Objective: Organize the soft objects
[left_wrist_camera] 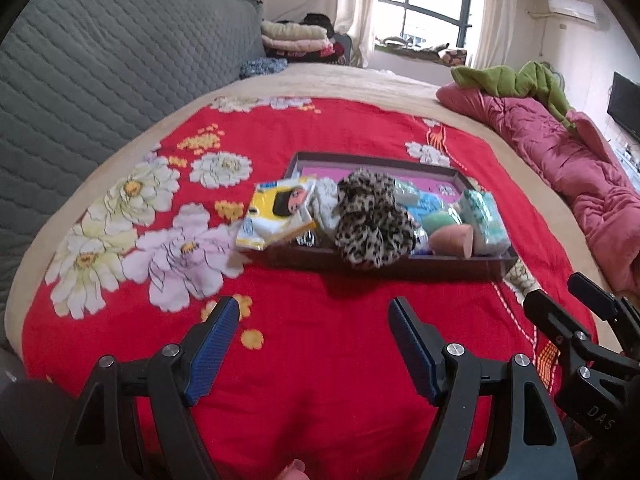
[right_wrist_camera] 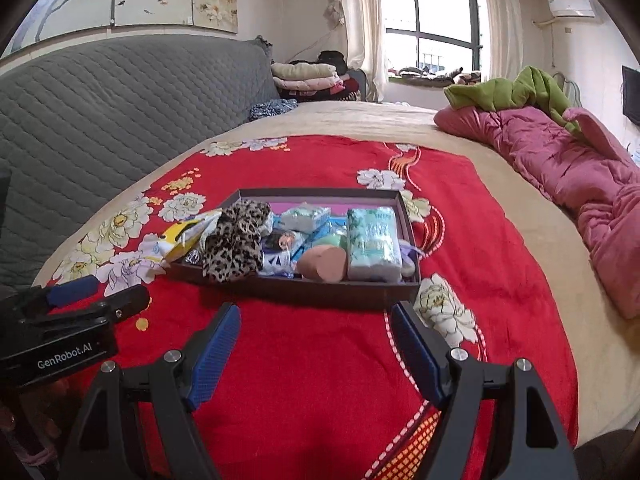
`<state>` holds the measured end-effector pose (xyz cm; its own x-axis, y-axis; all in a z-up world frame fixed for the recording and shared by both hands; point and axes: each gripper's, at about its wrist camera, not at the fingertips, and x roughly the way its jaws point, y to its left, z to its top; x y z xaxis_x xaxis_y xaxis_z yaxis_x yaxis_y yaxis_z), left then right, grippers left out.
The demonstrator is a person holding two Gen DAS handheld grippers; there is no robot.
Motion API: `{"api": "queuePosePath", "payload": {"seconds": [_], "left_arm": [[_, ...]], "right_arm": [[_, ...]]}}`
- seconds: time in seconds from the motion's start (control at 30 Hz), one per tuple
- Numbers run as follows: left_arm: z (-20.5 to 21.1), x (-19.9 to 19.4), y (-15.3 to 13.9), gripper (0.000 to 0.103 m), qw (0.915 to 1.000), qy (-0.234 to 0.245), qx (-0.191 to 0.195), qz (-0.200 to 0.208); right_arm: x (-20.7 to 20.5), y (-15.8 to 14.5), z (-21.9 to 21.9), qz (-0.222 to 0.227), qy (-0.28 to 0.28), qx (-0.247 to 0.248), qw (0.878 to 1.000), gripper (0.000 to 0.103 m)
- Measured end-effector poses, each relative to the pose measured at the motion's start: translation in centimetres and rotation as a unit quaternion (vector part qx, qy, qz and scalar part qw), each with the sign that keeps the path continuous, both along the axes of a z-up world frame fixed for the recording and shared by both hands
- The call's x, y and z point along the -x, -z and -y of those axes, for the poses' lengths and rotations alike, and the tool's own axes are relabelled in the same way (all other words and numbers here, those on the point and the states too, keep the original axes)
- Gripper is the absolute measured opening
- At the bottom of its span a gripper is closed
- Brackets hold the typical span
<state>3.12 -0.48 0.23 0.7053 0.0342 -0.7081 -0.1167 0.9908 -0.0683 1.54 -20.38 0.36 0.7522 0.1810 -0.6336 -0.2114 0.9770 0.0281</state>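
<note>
Both tools tilted down, spread, before tray

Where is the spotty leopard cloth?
The leopard-print cloth lies in the dark tray on the red bedspread, draped over the near rim toward its left end, beside the yellow packet.

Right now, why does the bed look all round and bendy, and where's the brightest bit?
Left wrist view: the fisheye lens bows the red blanket into a dome, and the window glares white. Right wrist view: same bend, bright window, dark corners.
</note>
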Motion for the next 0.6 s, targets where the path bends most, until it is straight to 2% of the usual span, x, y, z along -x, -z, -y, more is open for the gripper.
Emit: {"api": "queuePosePath", "payload": {"seconds": [0.6], "left_arm": [[0.7,0.0,1.5,0.078,0.9996,0.007,0.007,-0.026]], "right_arm": [[-0.3,1.6,0.3,-0.024,0.008,0.001,1.000,0.077]]}}
